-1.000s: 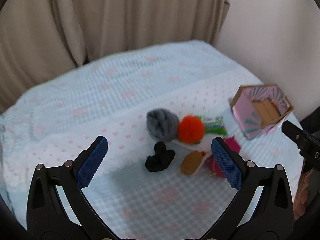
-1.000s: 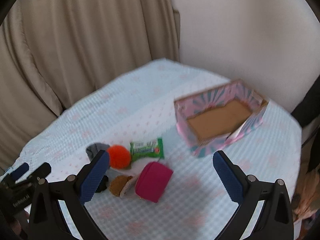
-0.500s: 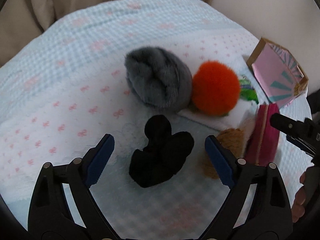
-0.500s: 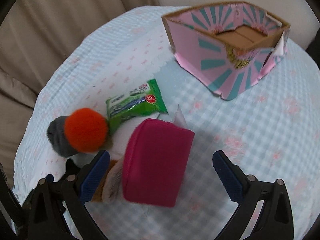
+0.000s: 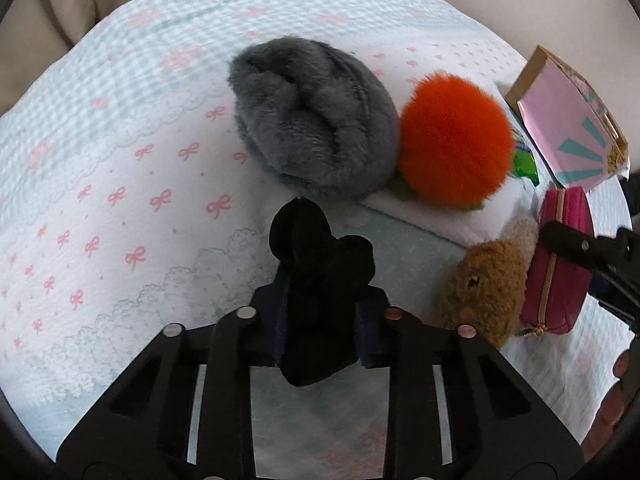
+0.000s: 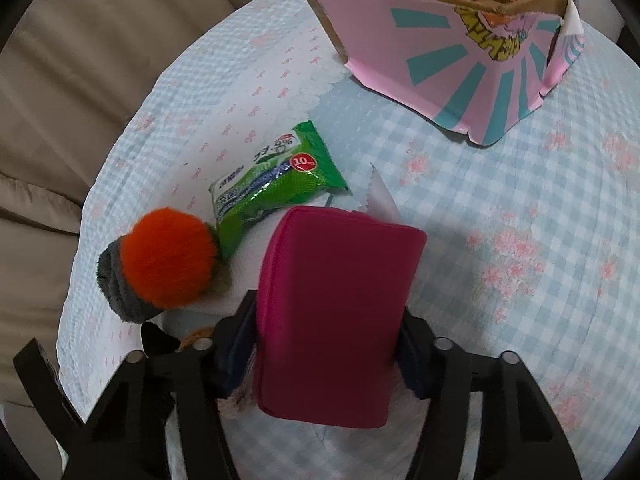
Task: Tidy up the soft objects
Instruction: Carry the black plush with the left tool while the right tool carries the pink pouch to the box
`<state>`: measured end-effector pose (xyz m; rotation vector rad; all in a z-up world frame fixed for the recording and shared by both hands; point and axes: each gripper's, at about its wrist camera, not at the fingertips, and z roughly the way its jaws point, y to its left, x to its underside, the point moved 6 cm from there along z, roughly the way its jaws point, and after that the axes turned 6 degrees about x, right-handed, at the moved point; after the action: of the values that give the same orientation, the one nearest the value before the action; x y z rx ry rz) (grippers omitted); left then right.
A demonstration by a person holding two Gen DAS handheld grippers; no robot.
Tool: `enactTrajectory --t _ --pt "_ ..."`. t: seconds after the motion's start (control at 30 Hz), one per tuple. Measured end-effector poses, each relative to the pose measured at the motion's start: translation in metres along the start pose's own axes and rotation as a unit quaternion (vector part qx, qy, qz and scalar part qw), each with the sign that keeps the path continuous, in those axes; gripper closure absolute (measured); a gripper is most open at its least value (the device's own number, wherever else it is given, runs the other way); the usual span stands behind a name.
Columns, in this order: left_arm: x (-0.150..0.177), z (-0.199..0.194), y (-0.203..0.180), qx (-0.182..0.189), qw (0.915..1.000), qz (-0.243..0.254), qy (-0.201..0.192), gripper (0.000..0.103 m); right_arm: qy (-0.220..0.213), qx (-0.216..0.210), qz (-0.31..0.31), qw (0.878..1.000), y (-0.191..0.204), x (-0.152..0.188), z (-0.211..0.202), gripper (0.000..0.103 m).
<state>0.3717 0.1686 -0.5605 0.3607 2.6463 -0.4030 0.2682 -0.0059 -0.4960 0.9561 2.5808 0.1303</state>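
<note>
Left gripper (image 5: pixel 320 320) clamped on black cloth (image 5: pixel 316 280); right gripper (image 6: pixel 324 344) apparently pinching pouch (image 6: pixel 336 292); box (image 6: pixel 460 48) at 1 o'clock, likely destination.

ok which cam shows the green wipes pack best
The right wrist view: the green wipes pack lies flat and almost wholly visible there, label legible, just beyond the magenta pouch. In the left wrist view only a green sliver peeks out behind the orange pompom.
</note>
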Motion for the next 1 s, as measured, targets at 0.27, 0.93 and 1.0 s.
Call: enactTrajectory --t 0.27,0.93,1.0 --pt "-0.001 -0.019 0.001 0.000 0.9997 -0.020 -0.012 0.085 -0.013 -0.004 -0.015 1.000 -0.001 0.000 -0.019 0.062" --pt "-0.059 -0.224 -0.060 0.001 0.9926 -0.041 -0.114 0.085 -0.104 -0.046 -0.121 0.986 0.026 -0.050 -0.206 0.062" --pt "-0.070 -0.242 -0.077 0.004 0.9915 -0.038 -0.124 0.085 -0.112 -0.051 -0.134 0.983 0.026 -0.061 -0.230 0.062"
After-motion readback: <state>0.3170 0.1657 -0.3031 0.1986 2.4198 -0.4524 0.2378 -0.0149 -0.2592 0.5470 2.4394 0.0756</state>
